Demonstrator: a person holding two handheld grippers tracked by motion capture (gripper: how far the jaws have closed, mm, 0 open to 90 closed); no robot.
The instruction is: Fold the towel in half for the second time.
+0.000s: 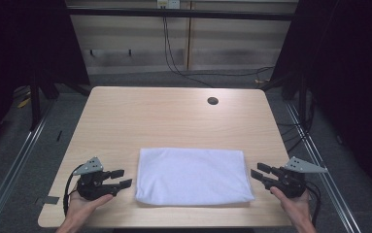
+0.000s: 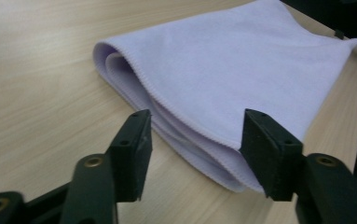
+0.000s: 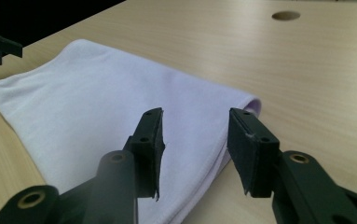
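Observation:
A white folded cloth (image 1: pixel 192 175) lies flat on the near half of the wooden table (image 1: pixel 174 116). My left gripper (image 1: pixel 123 178) rests low by the cloth's left edge, jaws open, nothing between them. In the left gripper view the layered folded edge of the cloth (image 2: pixel 204 93) lies just beyond my open left gripper (image 2: pixel 195 135). My right gripper (image 1: pixel 260 172) sits at the cloth's right edge, jaws open and apart from the fabric. In the right gripper view the cloth (image 3: pixel 106 102) spreads ahead of my right gripper (image 3: pixel 195 135), its near edge below the jaws.
A round cable hole (image 1: pixel 212 101) is in the far right part of the table. Cables (image 1: pixel 174 63) hang down the back wall and run along the floor. Dark frame posts (image 1: pixel 35 97) stand at both sides.

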